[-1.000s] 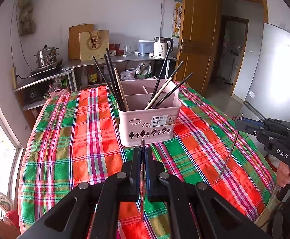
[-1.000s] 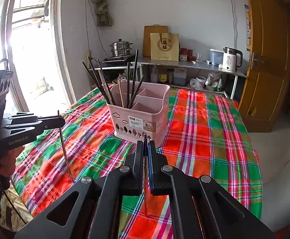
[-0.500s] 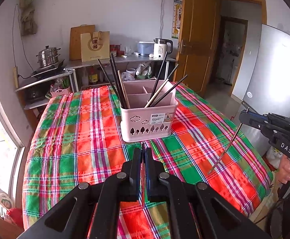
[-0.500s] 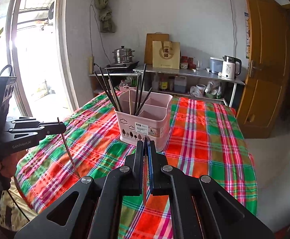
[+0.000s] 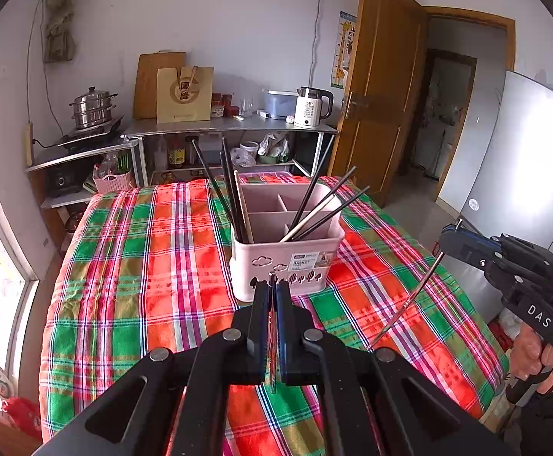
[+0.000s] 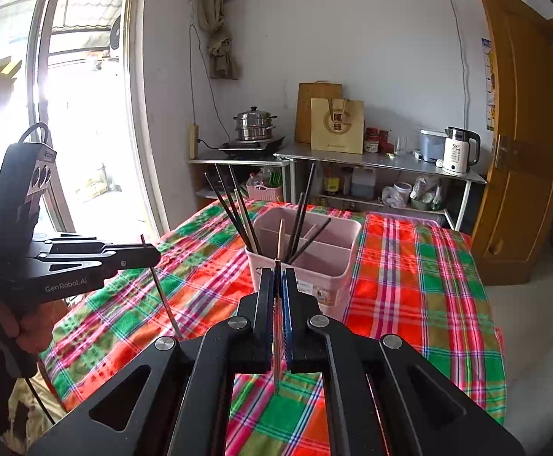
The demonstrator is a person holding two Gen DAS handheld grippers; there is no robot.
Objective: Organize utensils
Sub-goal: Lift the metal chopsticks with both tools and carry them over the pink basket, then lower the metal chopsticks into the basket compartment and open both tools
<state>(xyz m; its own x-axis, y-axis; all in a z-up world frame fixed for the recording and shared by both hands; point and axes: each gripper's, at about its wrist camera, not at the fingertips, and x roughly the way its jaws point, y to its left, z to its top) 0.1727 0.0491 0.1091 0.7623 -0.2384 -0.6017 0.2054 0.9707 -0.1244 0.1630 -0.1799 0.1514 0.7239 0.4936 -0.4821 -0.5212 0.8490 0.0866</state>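
Note:
A pink divided utensil basket (image 5: pixel 246 266) (image 6: pixel 335 283) stands mid-table on the plaid cloth, with several dark and wooden chopsticks leaning in its near compartments. My left gripper (image 5: pixel 272 285) is shut on a thin metal chopstick (image 5: pixel 272 345) that hangs down between the fingers, just short of the basket's front. At the right of the left wrist view, my right gripper (image 5: pixel 444 241) is shut on another metal chopstick (image 5: pixel 409 300), slanting down above the cloth. The right wrist view shows the right gripper (image 6: pixel 278 271) with its chopstick (image 6: pixel 276 345), and the left gripper (image 6: pixel 154 256) at the left with its chopstick (image 6: pixel 166 300).
The plaid-covered table (image 5: pixel 143 266) has bare cloth all round the basket. Behind it stand metal shelves (image 5: pixel 231 125) with a kettle, a steamer pot, a paper bag and jars. A wooden door (image 5: pixel 383 87) is at the right, a bright window (image 6: pixel 78 114) at the left.
Both grippers have risen with their chopsticks still clamped, so the basket sits lower and farther in each view. The chopstick in the right gripper hangs higher over the cloth.

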